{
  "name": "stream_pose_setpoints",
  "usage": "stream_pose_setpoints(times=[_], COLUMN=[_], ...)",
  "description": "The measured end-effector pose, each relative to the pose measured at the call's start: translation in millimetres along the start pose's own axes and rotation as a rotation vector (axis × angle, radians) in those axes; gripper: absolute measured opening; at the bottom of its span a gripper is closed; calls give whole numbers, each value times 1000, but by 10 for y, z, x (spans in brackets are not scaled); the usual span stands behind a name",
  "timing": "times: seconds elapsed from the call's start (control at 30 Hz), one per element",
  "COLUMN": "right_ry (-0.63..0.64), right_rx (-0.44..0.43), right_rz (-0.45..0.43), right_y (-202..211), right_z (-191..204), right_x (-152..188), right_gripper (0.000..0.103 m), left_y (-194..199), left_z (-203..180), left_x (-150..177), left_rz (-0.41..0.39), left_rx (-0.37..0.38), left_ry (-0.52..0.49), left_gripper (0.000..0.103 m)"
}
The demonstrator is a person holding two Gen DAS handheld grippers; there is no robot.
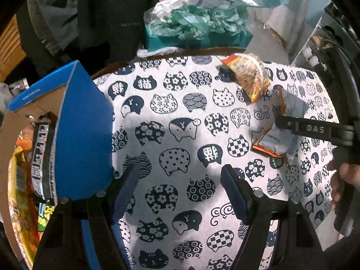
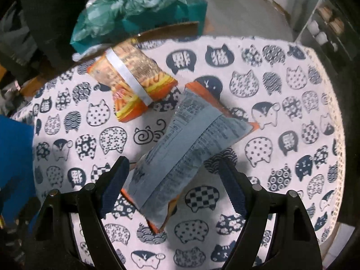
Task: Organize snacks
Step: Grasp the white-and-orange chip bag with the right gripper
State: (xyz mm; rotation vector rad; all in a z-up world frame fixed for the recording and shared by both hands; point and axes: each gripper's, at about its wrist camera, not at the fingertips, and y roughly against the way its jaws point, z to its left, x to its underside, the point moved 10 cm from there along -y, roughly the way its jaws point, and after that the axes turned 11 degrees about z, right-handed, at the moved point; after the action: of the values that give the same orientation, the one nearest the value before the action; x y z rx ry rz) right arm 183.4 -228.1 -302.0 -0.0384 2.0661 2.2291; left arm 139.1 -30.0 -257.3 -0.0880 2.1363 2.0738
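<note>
- Right wrist view: the right gripper [image 2: 173,180] has its fingers spread wide, one on either side of the grey-backed snack packet [image 2: 186,148], which lies flat on the cat-print tablecloth [image 2: 292,117]; from this view I cannot tell whether the pads touch it.
- That packet's long axis runs on a diagonal, from its near end low between the fingers up and away to the right, with its printed grey back facing up and orange edges showing.
- Just beyond it to the left lies the orange noodle-snack packet [image 2: 132,81], wrapped with a white band; its long axis tilts the other way, from upper left down toward the centre, and it sits just beside the grey packet's far end.
- Left wrist view: the left gripper [image 1: 180,191] is also open wide, holding nothing, above bare tablecloth.
- To its left stands the blue cardboard box [image 1: 83,132], open, with a black-wrapped snack [image 1: 42,157] and other colourful packets inside.
- Farther off, a teal box [image 1: 198,38] stuffed with green plastic bags [image 1: 198,20] sits past the table's far edge.
</note>
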Motion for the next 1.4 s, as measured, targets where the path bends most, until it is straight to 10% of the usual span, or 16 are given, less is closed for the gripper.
stream_pose_setpoints(times=[0.23,0.63,1.4], right_ry=[70,188,394], right_rx=[37,47,101], right_rz=[44,3,-58], right_y=[-209,2,752], right_z=[-43,-366,-762], right_x=[111,325,-390], right_gripper=[80,35,33], left_y=[-106,-120,-184], left_z=[-77,-237,-905], left_x=[79,38,-1091], left_rz=[36,38,-1], left_rx=[0,55,174], left_ry=[-22,-15,152], left_gripper=[77,77,82])
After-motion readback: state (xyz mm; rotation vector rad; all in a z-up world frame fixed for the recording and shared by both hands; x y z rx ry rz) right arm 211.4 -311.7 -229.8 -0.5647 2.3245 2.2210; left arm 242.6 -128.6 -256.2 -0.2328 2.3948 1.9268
